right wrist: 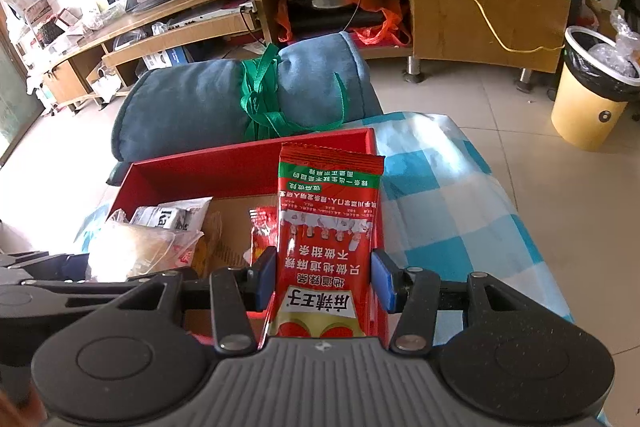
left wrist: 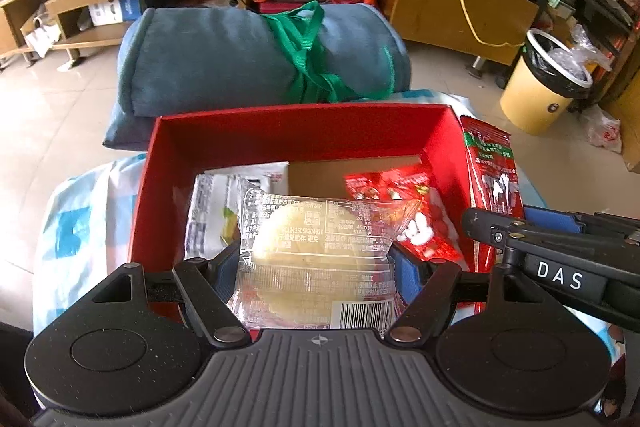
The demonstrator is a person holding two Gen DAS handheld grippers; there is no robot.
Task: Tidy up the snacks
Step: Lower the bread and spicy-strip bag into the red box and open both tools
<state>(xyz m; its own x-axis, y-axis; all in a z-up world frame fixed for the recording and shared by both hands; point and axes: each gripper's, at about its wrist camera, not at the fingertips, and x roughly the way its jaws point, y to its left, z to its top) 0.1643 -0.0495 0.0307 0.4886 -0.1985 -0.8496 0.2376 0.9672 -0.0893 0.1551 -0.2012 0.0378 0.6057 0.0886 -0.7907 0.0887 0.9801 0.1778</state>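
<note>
Left gripper (left wrist: 316, 267) clamps clear cake packet (left wrist: 316, 247) over red box (left wrist: 280, 131). Right gripper (right wrist: 324, 279) grips red spicy-strip pouch (right wrist: 328, 227) above box's right wall; checked cloth (right wrist: 460, 207) bare beyond.

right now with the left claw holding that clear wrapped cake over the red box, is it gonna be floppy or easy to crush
The cake looks soft, so it would probably squash under a hard squeeze from the left claw. Its thin clear wrapper looks slick and crinkly and may slip. It seems light, so it should drop gently into the red box.
</note>
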